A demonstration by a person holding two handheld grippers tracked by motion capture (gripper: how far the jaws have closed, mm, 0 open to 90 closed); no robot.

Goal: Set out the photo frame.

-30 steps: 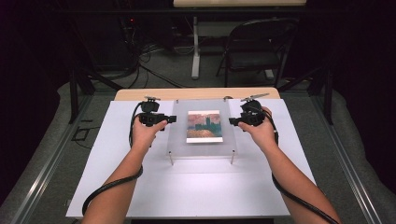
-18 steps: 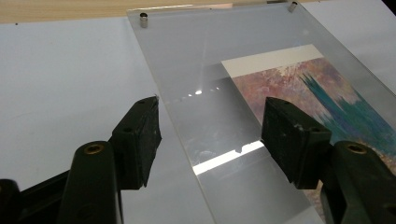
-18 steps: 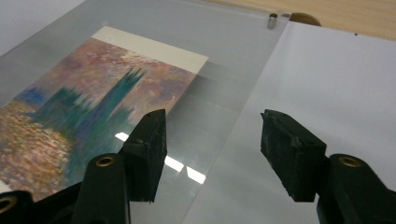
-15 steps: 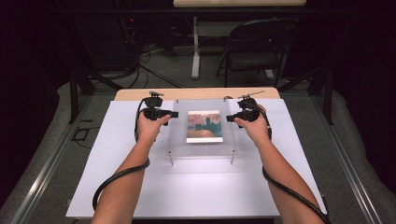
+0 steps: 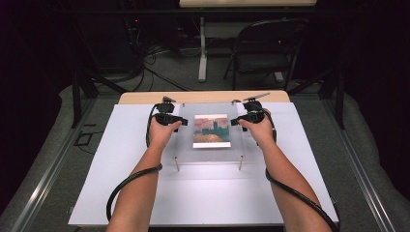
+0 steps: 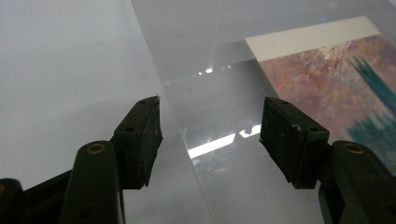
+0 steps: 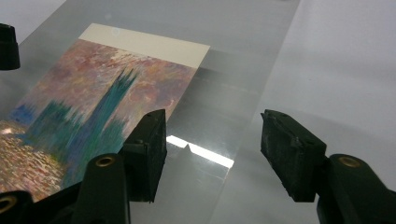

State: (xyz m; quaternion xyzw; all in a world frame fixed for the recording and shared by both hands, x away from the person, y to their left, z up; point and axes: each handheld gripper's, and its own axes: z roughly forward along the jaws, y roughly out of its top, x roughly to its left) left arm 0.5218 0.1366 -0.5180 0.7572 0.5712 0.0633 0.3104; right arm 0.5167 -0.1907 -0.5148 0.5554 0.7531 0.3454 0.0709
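A white bench (image 5: 203, 193) fills the middle of the high view, with a dark floor, a folding chair (image 5: 263, 48) and cables behind it. Near the bench's far edge a clear plastic sheet (image 5: 208, 152) stands raised on short metal legs. A small printed painting (image 5: 211, 130) in pink, orange and teal, with a cream strip along one edge, lies at the sheet's centre.

Two bare forearms reach in from below. The left tool (image 5: 178, 121) sits at the sheet's left edge and the right tool (image 5: 237, 121) at its right edge, the painting between them. From above, the jaws are too small to tell how they stand.

The left gripper view shows the left tool (image 6: 210, 135) spread wide, one jaw over the white bench and the other over the sheet, straddling its edge; whether they touch it cannot be told. The right gripper view shows the right tool (image 7: 212, 149) just as wide, straddling the opposite edge, one jaw near the painting's corner (image 7: 93, 107).
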